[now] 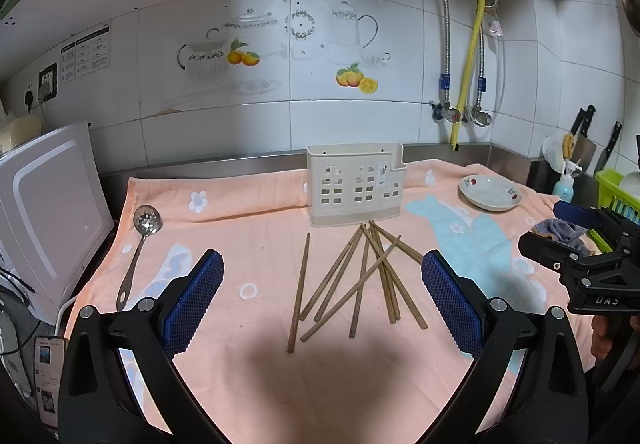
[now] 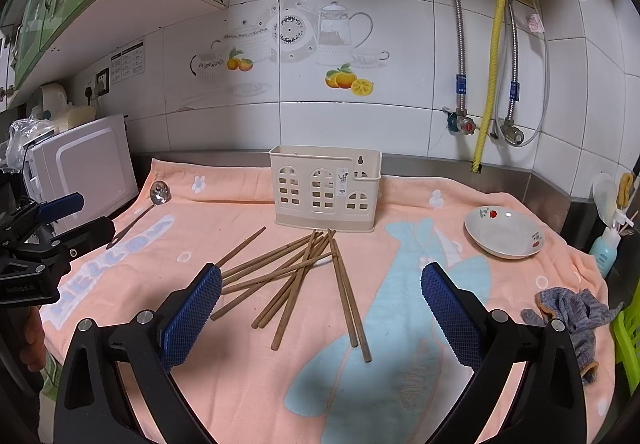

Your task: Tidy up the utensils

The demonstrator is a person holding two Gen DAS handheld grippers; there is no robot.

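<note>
Your left gripper (image 1: 322, 302) and right gripper (image 2: 321, 314) both gape wide, holding nothing. The chopsticks (image 1: 362, 276) lie crossed just ahead at twelve o'clock, below the holder (image 1: 354, 184). Pick off the lone outer stick first, pinching mid-length.
</note>
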